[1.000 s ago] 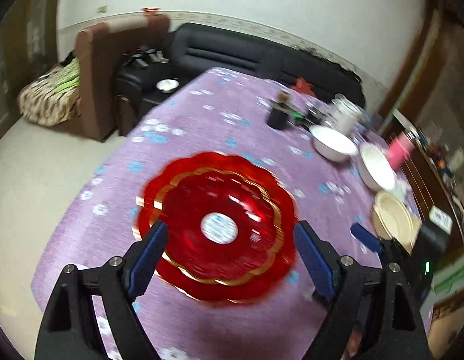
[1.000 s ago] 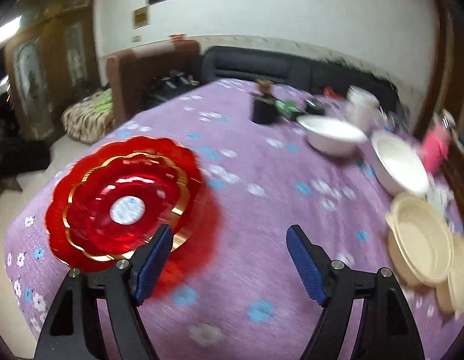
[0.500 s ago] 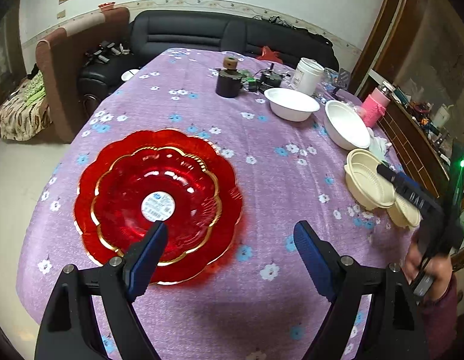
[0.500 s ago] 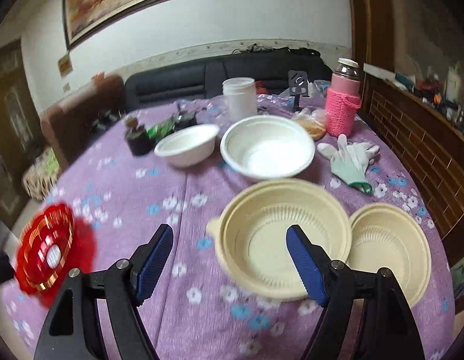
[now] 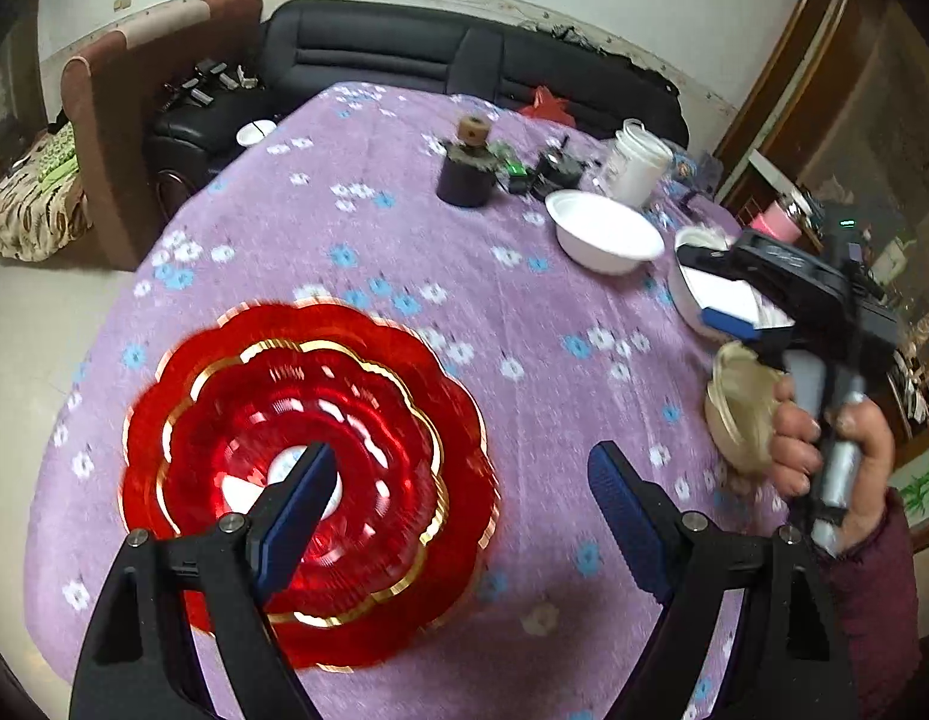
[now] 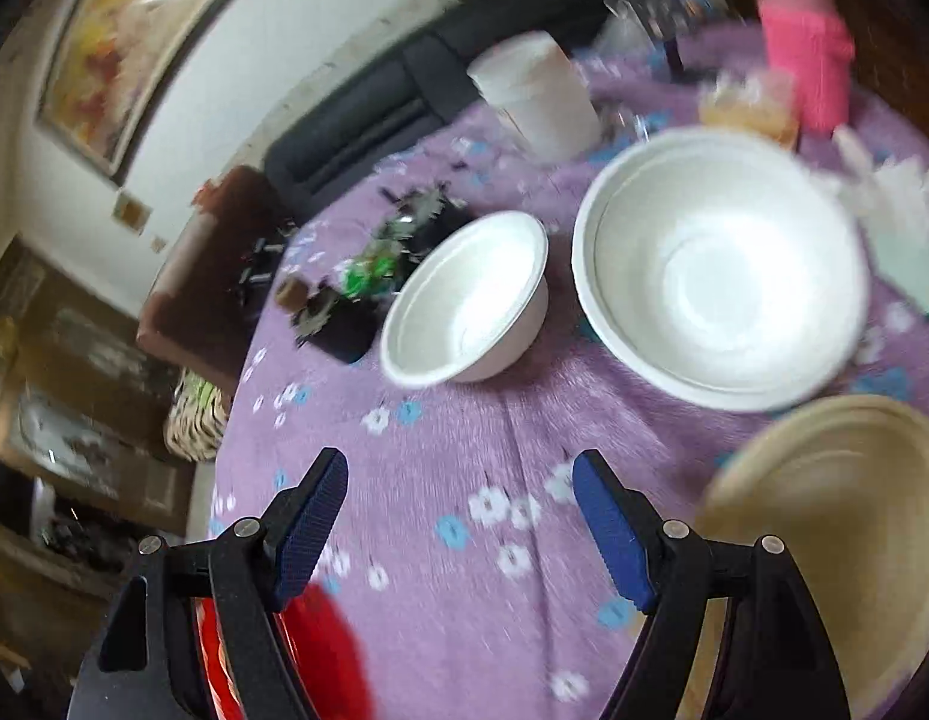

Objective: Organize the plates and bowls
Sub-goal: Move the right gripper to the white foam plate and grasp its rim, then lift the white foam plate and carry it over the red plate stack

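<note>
A red scalloped plate (image 5: 302,456) with gold rims lies on the purple flowered tablecloth (image 5: 464,312). My left gripper (image 5: 458,498) is open and empty, its left finger over the plate's centre. My right gripper (image 6: 458,516) is open and empty above the cloth; it also shows in the left wrist view (image 5: 722,294), over the bowls. A small white bowl (image 6: 464,300) and a larger white bowl (image 6: 716,264) sit ahead of it. A beige bowl (image 6: 824,516) sits at its right. The red plate's edge (image 6: 326,660) shows at lower left.
A white jar (image 6: 536,96), a pink bottle (image 6: 806,72), a dark pot with a wooden knob (image 5: 467,171), small gadgets (image 5: 542,171) and white gloves (image 6: 896,222) stand at the table's far side. A black sofa (image 5: 404,72) and brown armchair (image 5: 134,114) are behind.
My left gripper has shifted so its left finger is over the plate's centre. My right gripper has tilted and swung left toward the white bowls, the beige bowl now at its right.
</note>
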Tool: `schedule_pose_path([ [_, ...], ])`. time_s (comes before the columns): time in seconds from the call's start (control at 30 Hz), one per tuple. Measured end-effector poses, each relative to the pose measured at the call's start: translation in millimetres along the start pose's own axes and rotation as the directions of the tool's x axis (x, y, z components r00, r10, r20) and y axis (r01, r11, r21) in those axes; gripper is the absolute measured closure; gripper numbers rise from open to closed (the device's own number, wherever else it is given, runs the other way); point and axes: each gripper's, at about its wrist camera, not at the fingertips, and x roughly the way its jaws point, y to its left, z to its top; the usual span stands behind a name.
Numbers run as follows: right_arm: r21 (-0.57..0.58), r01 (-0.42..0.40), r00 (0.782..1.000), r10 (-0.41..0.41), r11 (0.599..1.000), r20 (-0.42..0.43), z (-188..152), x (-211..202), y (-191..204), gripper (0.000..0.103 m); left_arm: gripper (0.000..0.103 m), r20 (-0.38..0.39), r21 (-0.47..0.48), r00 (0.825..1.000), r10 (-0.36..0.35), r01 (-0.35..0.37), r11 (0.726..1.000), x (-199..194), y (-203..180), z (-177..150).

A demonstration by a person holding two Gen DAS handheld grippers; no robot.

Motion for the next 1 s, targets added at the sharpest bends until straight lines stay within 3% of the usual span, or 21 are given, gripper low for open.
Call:
schedule_pose_path([
  [0.1, 0.07, 0.029, 0.999, -0.027, 0.997, -0.02, 16.9, 27.2, -2.8, 0.023, 0.018, -0.001, -0.025, 1.0, -0.017, 0.017, 1.0, 3.5, 12.8, 5.7],
  [0.2, 0.085, 0.079, 0.997, -0.076, 0.993, -0.03, 28.8, 52.3, 0.0, 0.031, 0.018, -0.02, -0.046, 0.999, -0.027, 0.026, 0.999, 13.1, 24.5, 8.2],
  [0.3, 0.114, 0.109, 0.994, -0.105, 0.987, -0.044, 33.8, 72.6, 0.1, 0.053, 0.018, -0.039, -0.064, 0.999, -0.028, 0.025, 0.998, 23.2, 34.0, 11.8],
  [0.33, 0.124, 0.106, 0.994, -0.101, 0.986, -0.047, 34.8, 75.4, -2.8, 0.068, 0.018, -0.041, -0.068, 0.999, -0.029, 0.026, 0.997, 24.6, 35.3, 12.6],
  [0.43, 0.143, 0.094, 0.995, -0.087, 0.985, -0.052, 31.3, 81.4, -9.1, 0.089, 0.018, -0.039, -0.078, 0.999, -0.031, 0.028, 0.997, 26.8, 40.5, 15.6],
  [0.57, 0.123, 0.037, 0.996, -0.027, 0.992, -0.081, 20.9, 74.5, -10.8, 0.094, 0.018, -0.029, -0.094, 0.999, -0.03, 0.028, 0.995, 26.6, 44.0, 19.2],
  [0.73, 0.037, 0.007, 0.98, 0.0, 0.999, -0.198, -7.4, 63.5, -5.5, 0.095, 0.018, -0.053, -0.117, 0.997, -0.049, 0.042, 0.992, 34.4, 39.2, 22.3],
  [0.87, 0.05, -0.062, 0.94, 0.075, 0.997, -0.332, -38.4, 45.2, -16.5, 0.095, 0.018, -0.074, -0.089, 0.996, -0.049, 0.043, 0.995, 40.2, 21.5, 22.8],
  [1.0, 0.039, -0.09, 0.902, 0.099, 0.995, -0.42, -62.0, 24.7, -24.2, 0.095, 0.018, -0.097, -0.029, 0.994, -0.042, 0.04, 0.999, 49.9, -5.1, 25.1],
])
